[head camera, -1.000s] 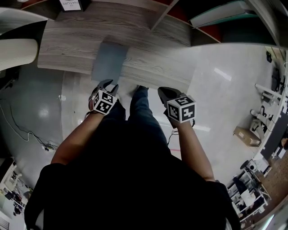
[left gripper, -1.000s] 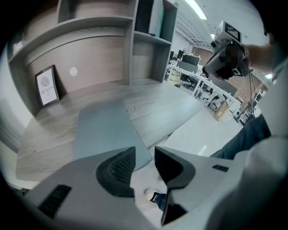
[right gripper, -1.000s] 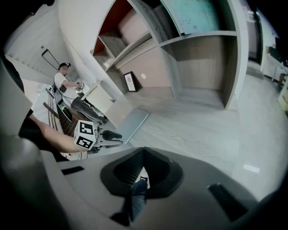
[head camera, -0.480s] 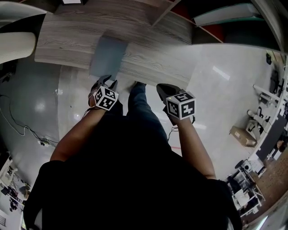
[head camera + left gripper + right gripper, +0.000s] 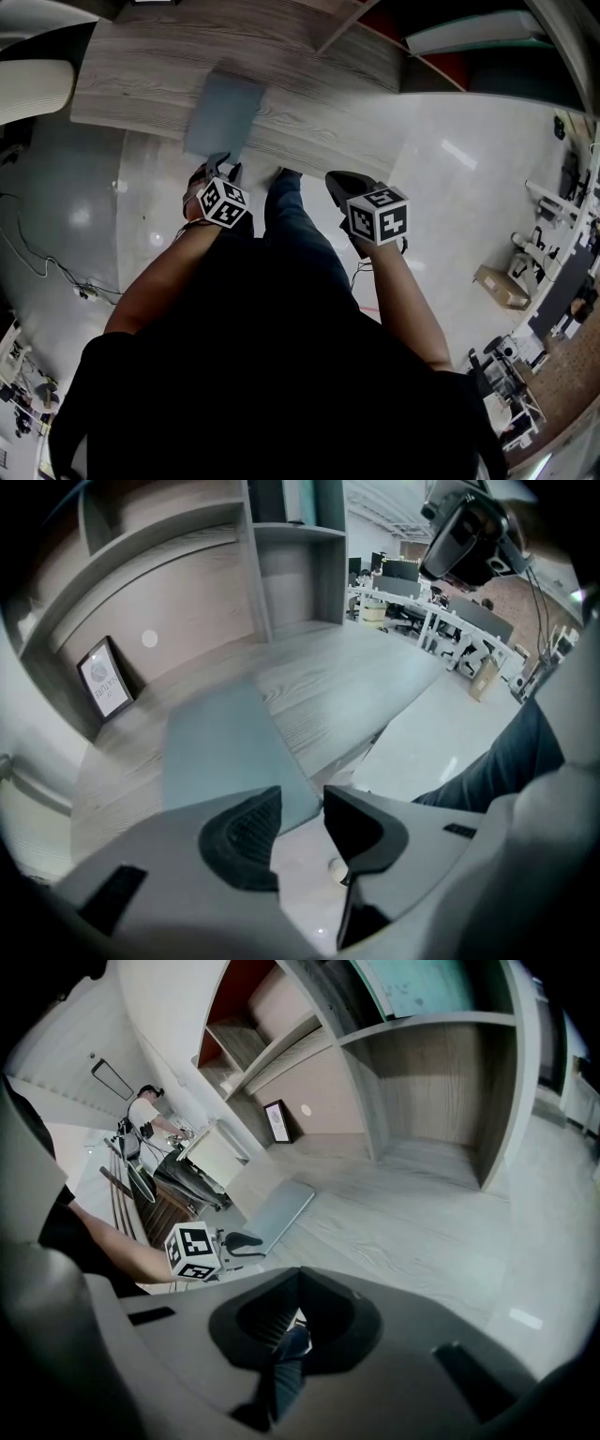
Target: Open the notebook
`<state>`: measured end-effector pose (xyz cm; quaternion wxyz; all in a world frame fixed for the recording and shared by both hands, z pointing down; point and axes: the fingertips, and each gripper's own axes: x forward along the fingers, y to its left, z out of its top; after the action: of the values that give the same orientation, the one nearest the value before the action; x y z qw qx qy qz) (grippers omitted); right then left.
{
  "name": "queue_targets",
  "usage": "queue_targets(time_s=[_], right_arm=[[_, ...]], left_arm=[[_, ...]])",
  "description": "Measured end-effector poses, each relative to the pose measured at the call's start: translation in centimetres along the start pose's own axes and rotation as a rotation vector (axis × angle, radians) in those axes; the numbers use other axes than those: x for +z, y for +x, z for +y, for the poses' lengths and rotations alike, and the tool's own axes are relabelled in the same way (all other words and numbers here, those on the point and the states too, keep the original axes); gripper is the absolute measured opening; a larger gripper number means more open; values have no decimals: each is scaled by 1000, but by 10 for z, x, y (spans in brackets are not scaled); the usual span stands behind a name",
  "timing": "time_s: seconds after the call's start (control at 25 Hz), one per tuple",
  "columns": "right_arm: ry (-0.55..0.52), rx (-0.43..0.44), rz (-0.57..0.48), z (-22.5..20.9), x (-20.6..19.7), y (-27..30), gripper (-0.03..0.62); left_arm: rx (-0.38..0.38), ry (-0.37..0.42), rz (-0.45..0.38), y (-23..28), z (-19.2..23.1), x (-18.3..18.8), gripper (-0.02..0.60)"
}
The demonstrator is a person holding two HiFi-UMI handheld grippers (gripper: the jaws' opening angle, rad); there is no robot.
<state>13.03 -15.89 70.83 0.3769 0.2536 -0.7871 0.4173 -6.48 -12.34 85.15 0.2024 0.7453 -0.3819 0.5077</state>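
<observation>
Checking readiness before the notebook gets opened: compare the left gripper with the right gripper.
The left gripper has its jaws apart, having just been opening, with the near corner of the flat grey-blue notebook showing in the gap, ungripped. The right gripper has its jaws together on nothing. The left gripper is at the notebook's edge, while the right gripper hangs short of the grey wooden table. Both point downward.
</observation>
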Motion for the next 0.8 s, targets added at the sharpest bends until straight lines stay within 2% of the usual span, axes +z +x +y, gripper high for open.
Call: queue_targets(time_s=[0.32, 0.8], right_arm=[[-2, 7, -3, 1, 1, -2, 2], [-15, 7, -17, 11, 6, -4, 2]], left_arm=[[29, 39, 5, -1, -1, 0, 132], [-23, 22, -35, -16, -2, 5, 72]])
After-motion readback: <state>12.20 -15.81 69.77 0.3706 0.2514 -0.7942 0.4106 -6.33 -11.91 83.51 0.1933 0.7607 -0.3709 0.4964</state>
